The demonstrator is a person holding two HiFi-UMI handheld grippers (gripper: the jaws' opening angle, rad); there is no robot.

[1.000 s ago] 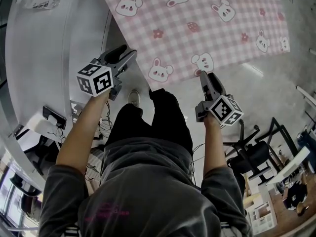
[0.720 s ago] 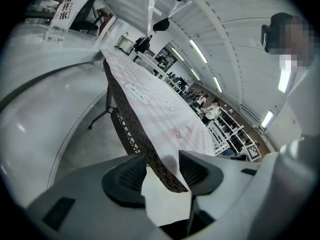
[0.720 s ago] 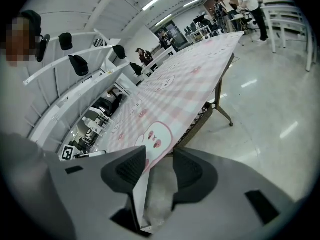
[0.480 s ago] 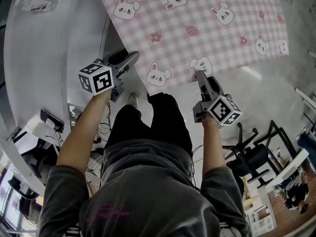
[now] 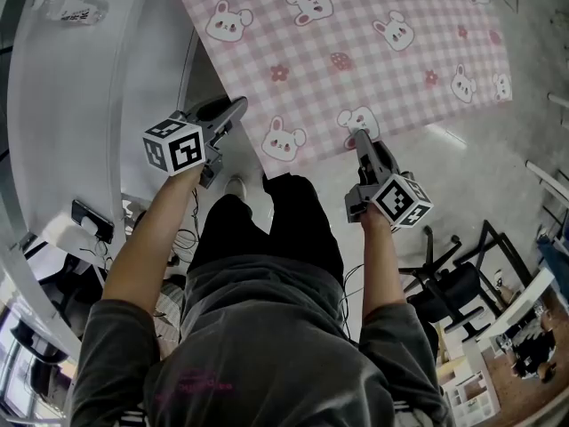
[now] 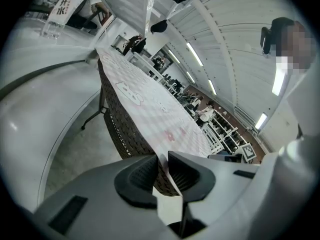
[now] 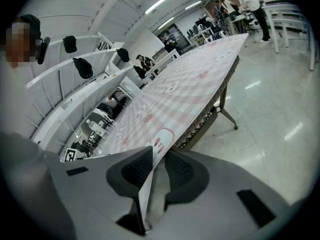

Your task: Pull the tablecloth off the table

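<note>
At six o'clock, the left gripper (image 5: 233, 107) and the right gripper (image 5: 360, 136) each pinch the near hem of the pink checked bunny-print tablecloth (image 5: 356, 34). It lies toward twelve o'clock over the dark wicker table (image 6: 120, 129). It seems light, limp and slidable, best held at the hem corners.

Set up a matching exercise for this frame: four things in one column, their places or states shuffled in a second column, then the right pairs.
Things:
1. pink checked tablecloth with white bunny print
2. left hand-held gripper
3. clear plastic water bottle
4. black office chair

Places or states:
A. on the floor, at the head view's lower right
B. on the white curved counter, upper left
C. spread over the brown wicker-sided table
D. jaws closed on the cloth's near edge

Pairs: 1-C, 2-D, 3-B, 4-A
</note>
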